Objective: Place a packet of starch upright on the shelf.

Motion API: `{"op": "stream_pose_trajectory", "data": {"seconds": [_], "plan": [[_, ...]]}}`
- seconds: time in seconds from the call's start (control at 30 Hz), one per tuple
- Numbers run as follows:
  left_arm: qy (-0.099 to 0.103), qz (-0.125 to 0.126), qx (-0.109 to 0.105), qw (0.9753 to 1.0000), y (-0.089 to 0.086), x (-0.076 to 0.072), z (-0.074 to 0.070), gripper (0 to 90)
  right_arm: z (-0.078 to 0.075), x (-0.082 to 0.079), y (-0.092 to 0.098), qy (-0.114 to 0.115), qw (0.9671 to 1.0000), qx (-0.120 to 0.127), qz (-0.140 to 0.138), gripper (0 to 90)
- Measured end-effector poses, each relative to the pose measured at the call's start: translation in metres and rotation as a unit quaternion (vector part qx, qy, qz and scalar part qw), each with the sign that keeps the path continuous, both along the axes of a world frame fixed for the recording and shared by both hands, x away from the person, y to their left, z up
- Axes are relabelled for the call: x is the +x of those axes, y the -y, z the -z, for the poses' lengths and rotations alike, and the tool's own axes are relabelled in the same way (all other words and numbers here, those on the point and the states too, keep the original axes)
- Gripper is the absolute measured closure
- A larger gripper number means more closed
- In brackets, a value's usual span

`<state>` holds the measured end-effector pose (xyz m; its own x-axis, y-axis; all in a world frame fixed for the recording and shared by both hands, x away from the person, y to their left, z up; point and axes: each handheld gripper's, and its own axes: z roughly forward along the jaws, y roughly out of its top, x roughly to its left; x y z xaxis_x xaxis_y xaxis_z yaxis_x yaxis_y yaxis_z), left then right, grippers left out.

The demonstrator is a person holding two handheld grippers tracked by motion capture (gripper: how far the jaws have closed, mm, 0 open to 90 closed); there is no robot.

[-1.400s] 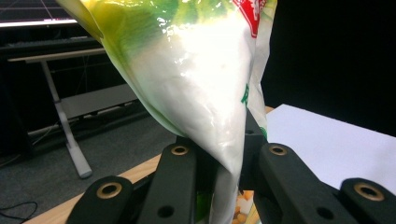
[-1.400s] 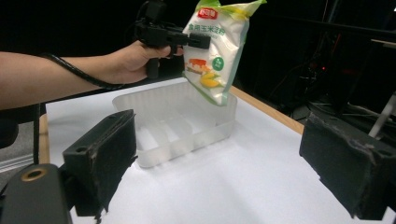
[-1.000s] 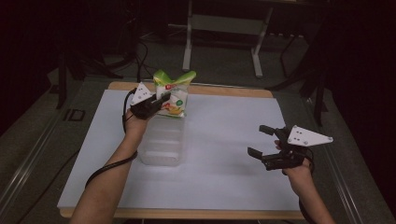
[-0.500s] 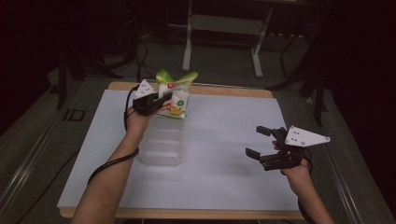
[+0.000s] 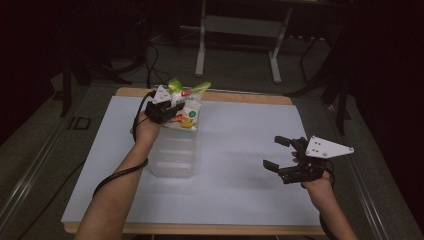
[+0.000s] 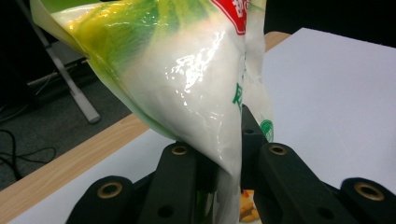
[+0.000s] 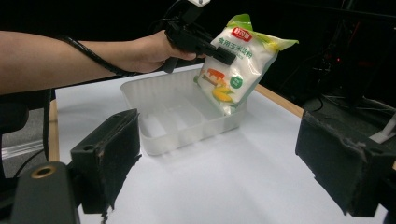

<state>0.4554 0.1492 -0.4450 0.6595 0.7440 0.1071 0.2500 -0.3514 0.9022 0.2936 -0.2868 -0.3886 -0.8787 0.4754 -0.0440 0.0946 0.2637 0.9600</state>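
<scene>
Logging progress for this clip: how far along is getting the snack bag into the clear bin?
Done: left gripper is clamped on the snack bag, lifted over the clear bin. In hand: bag hangs at the bin's far end. Left: lower, release. Right gripper waits open, apart.

The snack bag (image 6: pixel 187 84) runs off the top edge (left gripper view); its print is unreadable.

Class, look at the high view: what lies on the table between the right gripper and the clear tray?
Nothing: between the right gripper and the tray the high view shows only bare white table. The right gripper view shows the same.
</scene>
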Motion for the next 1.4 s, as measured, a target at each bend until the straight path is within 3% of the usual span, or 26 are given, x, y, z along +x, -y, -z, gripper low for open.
{"op": "stream_pose_trajectory", "data": {"seconds": [0.03, 0.07, 0.13, 0.17, 0.2, 0.3, 0.4, 0.5, 0.77, 0.9, 0.97, 1.17, 1.23, 1.3, 1.33, 1.4], "plan": [[0.000, 0.000, 0.000, 1.0000, 0.000, 0.000, 0.000, 81.5, 0.000, 0.000, 0.000, 0.000, 1.0000, 0.000, -0.001, 13.8], [-0.019, 0.002, -0.007, 0.9998, 0.000, 0.002, 0.000, 81.4, 0.000, 0.000, 0.000, -0.001, 1.0000, -0.001, -0.001, 13.8], [-0.039, 0.000, 0.004, 0.9992, 0.001, 0.003, -0.002, 80.5, 0.000, 0.000, -0.001, -0.001, 1.0000, -0.004, -0.002, 13.8], [-0.039, 0.000, 0.004, 0.9992, 0.001, 0.003, -0.002, 80.0, 0.000, 0.000, -0.001, -0.001, 1.0000, -0.004, -0.002, 13.8], [-0.033, -0.004, 0.034, 0.9989, 0.005, 0.001, -0.003, 77.0, 0.001, 0.000, -0.001, -0.002, 1.0000, -0.005, -0.002, 13.8], [-0.055, -0.001, 0.040, 0.9977, 0.007, 0.003, -0.002, 71.3, 0.001, 0.000, -0.001, -0.003, 1.0000, -0.003, -0.003, 13.8], [-0.066, 0.001, 0.059, 0.9960, 0.009, 0.002, 0.000, 74.7, 0.002, -0.001, -0.001, -0.004, 1.0000, -0.004, -0.003, 13.8], [-0.096, -0.011, 0.040, 0.9945, 0.009, 0.002, -0.001, 79.8, 0.003, -0.001, -0.001, -0.005, 1.0000, -0.006, -0.003, 13.8], [-0.126, -0.009, -0.003, 0.9919, -0.005, 0.007, 0.006, 80.3, 0.002, -0.002, 0.000, -0.002, 1.0000, -0.007, -0.003, 13.8], [-0.152, -0.014, -0.028, 0.9880, -0.014, 0.011, 0.010, 80.3, 0.003, -0.002, 0.000, -0.003, 1.0000, -0.008, -0.002, 13.8], [-0.157, -0.017, -0.031, 0.9870, -0.016, 0.011, 0.012, 80.1, 0.004, -0.002, 0.000, -0.004, 0.9999, -0.010, -0.001, 13.8], [-0.155, -0.021, -0.020, 0.9875, -0.019, 0.004, 0.017, 78.9, 0.005, -0.002, 0.001, -0.005, 1.0000, -0.007, -0.001, 13.8], [-0.164, -0.036, -0.017, 0.9856, -0.019, 0.002, 0.017, 75.4, 0.006, -0.002, 0.001, -0.006, 1.0000, -0.008, -0.001, 13.8], [-0.164, -0.036, -0.017, 0.9856, -0.019, 0.002, 0.017, 72.8, 0.006, -0.002, 0.001, -0.006, 1.0000, -0.007, 0.000, 13.8], [-0.156, -0.059, 0.011, 0.9859, -0.016, -0.003, 0.016, 62.8, 0.005, -0.003, 0.001, -0.006, 1.0000, -0.007, 0.000, 13.8], [-0.146, -0.074, 0.019, 0.9864, -0.015, -0.006, 0.014, 51.6, 0.004, -0.003, 0.001, -0.004, 1.0000, -0.008, -0.001, 13.8]]}}
